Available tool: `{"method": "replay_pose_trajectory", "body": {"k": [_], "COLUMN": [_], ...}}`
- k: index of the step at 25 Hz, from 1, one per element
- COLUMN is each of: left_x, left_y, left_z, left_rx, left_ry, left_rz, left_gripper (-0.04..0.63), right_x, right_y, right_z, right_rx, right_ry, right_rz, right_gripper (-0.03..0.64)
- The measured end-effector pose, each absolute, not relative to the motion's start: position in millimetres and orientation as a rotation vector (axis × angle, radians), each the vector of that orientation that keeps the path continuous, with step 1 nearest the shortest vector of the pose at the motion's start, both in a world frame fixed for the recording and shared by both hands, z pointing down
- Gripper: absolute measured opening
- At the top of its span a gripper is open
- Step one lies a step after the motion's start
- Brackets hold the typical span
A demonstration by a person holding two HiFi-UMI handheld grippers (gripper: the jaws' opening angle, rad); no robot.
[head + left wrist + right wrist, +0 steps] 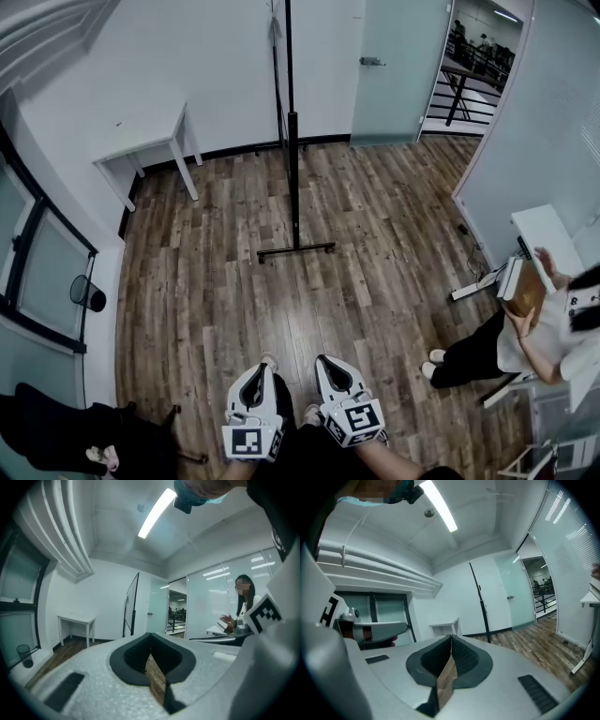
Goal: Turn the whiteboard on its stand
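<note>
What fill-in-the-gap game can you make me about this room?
1. The whiteboard stands on a ____ floor.
2. The left gripper and the right gripper are both ____, holding nothing.
3. The colour of the little table is ____.

Missing words: wooden; shut; white.

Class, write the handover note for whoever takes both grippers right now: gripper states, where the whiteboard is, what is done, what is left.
Left gripper: shut, empty, held low by the person's body.
Right gripper: shut, empty, beside the left one.
Whiteboard: edge-on to us on its stand, across the wood floor near the far wall, right of the white table. Neither gripper touches it.
Done: nothing yet.
Left: approach, grip the board's edge, turn it.
</note>
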State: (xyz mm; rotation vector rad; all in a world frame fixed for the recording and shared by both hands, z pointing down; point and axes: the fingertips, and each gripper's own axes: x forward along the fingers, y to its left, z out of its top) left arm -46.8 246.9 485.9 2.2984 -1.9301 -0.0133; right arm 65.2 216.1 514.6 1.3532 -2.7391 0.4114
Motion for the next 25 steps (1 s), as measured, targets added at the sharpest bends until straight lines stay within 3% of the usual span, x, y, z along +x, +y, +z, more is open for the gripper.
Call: {"method": "replay_pose_trajectory", "body": {"k": [25], "left_x": [-182], "left_y": [-21], "left_z": [469], "left_rx": [2.423], "left_ry": [-1.809], "left_rz": [-0.030], "left_gripper": [0.014], "right_x": [-55], "right_y": [-27], "right_z": [512], "right_rx": [1.538], "right_ry": [-2.644], "right_rz": [0.387], "right_gripper": [0.014]}}
